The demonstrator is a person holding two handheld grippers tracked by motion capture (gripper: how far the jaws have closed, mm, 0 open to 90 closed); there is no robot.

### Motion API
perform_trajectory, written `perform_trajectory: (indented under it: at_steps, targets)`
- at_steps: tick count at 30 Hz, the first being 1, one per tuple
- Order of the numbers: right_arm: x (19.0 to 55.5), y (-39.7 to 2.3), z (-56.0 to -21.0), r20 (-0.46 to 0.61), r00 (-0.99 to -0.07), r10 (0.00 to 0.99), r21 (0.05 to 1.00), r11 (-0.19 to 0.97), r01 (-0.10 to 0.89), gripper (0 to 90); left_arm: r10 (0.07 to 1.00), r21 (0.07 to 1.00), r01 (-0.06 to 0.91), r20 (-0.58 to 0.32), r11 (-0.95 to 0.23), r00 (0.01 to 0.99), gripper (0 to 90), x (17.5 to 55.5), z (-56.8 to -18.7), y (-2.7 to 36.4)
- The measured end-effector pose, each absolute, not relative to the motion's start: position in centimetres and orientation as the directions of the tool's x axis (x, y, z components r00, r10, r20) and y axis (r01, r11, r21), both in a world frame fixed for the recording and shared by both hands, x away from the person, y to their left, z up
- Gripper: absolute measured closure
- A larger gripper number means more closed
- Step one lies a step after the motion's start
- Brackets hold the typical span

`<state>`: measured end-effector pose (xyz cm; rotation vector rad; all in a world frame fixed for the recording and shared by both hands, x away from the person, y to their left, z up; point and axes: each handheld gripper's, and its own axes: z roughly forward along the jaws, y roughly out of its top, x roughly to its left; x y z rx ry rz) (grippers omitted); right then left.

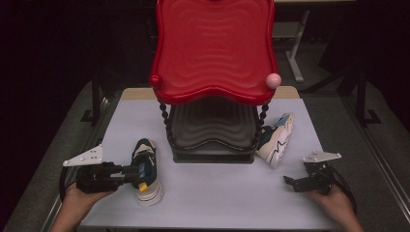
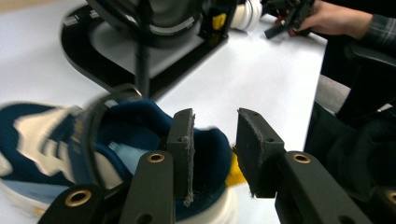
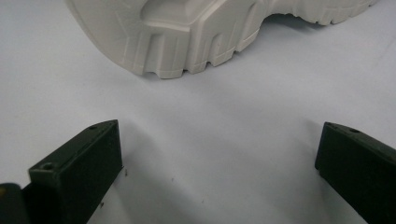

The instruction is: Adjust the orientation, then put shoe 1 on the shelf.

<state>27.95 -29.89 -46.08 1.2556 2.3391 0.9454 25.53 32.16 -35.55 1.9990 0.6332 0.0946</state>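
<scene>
Knit navy sneaker [image 2: 93, 144]; chunky ridged sole [image 3: 196, 32]

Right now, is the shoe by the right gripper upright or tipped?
Tipped. The right shoe lies on its side against the rack's base, its pale treaded sole facing the open right gripper.

Wide-open right claw [image 3: 219, 168] before shoe sole [image 3: 187, 32].
</scene>
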Motion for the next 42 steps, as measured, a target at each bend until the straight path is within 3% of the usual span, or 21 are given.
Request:
perform_trajectory:
  at_steps: [14,27,33,36,42]
  targets:
    - [28.0,-29.9,-46.1,0.028,-0.562,0.827,0.684,0.394,0.614,0.0,0.515,0.833,0.415,-0.191,-0.365,0.836,52.9,31.5,-37.3,32.8]
    - [28.0,-29.9,-46.1,0.028,-0.562,0.827,0.683,0.394,0.615,0.0,0.507,0.785,0.438,-0.187,-0.437,0.841,52.1,32.7,-39.2,32.0]
    - [28.0,-29.9,-46.1,0.028,-0.562,0.827,0.684,0.394,0.614,0.0,0.507,0.782,0.435,-0.179,-0.447,0.843,57.8,32.6,-39.0,31.8]
    - [27.9,-29.9,-46.1,0.028,-0.561,0.827,0.684,0.394,0.614,0.0,0.519,0.78,0.421,-0.147,-0.463,0.842,67.9,32.5,-38.8,31.6]
    - [28.0,-29.9,-46.1,0.028,-0.562,0.827,0.684,0.394,0.614,0.0,0.515,0.781,0.419,-0.147,-0.463,0.844,71.9,32.5,-38.7,31.9]
